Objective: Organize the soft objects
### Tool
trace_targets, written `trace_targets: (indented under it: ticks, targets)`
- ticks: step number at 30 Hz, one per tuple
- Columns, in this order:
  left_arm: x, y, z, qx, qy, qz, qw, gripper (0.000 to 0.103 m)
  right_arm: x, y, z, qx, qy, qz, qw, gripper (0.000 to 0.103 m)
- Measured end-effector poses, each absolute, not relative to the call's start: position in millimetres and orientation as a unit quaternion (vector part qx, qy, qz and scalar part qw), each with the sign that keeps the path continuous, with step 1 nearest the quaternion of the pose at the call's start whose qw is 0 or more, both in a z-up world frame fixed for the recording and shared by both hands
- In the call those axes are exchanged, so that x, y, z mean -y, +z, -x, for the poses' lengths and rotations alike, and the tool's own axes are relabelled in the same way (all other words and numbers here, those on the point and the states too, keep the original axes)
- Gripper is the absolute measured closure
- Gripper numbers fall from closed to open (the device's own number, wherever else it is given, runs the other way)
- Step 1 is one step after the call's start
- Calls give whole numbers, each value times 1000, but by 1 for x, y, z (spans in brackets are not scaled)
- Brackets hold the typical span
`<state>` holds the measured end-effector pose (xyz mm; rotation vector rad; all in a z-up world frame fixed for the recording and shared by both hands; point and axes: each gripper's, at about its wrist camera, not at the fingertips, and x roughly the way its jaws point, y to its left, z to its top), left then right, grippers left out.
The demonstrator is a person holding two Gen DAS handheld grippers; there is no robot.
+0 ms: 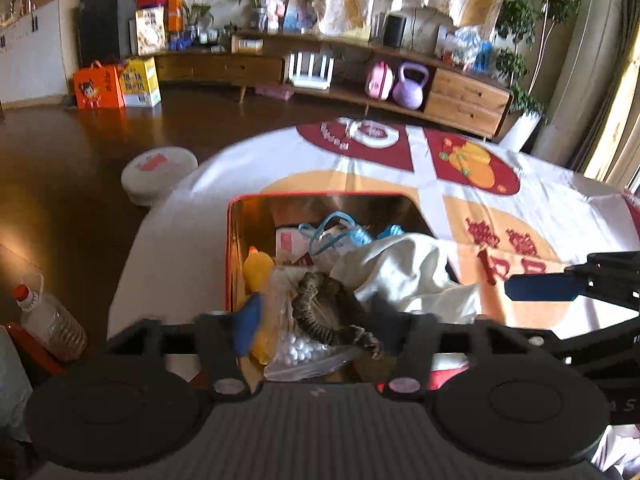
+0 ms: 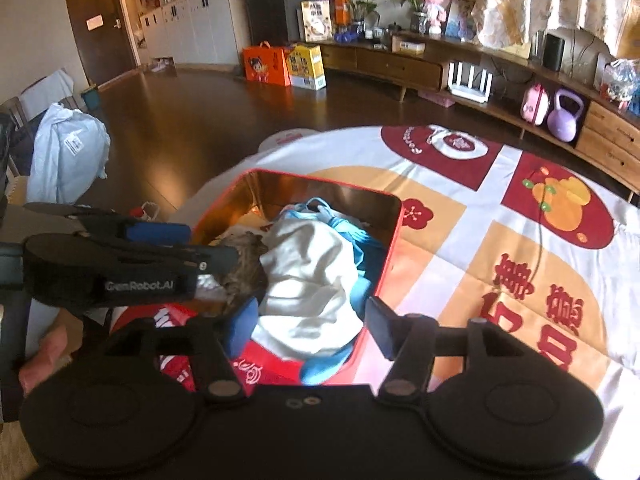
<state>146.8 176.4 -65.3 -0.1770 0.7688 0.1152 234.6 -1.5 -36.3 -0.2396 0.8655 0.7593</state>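
A red tin box [image 1: 232,256] with a gold inside stands on the patterned tablecloth [image 1: 520,208] and also shows in the right wrist view [image 2: 390,256]. It holds a white cloth [image 1: 404,276], a brown scaly toy [image 1: 320,312], a yellow toy [image 1: 258,268], a bag of white balls [image 1: 292,348] and blue-handled bags [image 1: 340,232]. My left gripper [image 1: 316,316] is open above the brown toy. My right gripper [image 2: 308,324] is open above the white cloth [image 2: 316,280], at the box's near right edge. The brown toy [image 2: 246,260] lies left of the cloth.
A white round robot vacuum [image 1: 160,172] sits on the dark floor left of the table. A plastic bottle [image 1: 50,320] stands at the lower left. A wooden TV bench [image 1: 360,76] with a purple kettlebell [image 1: 410,86] runs along the far wall. A white bundle [image 2: 68,152] sits left.
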Motion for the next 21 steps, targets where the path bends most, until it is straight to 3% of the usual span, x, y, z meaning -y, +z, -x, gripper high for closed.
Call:
trace_targets:
  ticks: [3, 6, 8, 14, 21]
  targets:
    - [-170, -54, -135, -361, 58, 83, 927, 33, 12, -26, -225, -397, 359, 107, 838, 35]
    - [-165, -45, -127, -353, 64, 76, 930, 30, 24, -17, -218, -389, 360, 96, 842, 24]
    - [-160, -41, -120, -346, 66, 71, 933, 22, 32, -12, -214, -384, 361, 87, 846, 17]
    - [-146, -31, -101, -333, 70, 58, 938, 18, 63, 0, -203, -371, 359, 43, 855, 1]
    - [-129, -24, -81, -324, 68, 54, 942, 16, 87, 6, -192, -352, 352, 15, 867, 0]
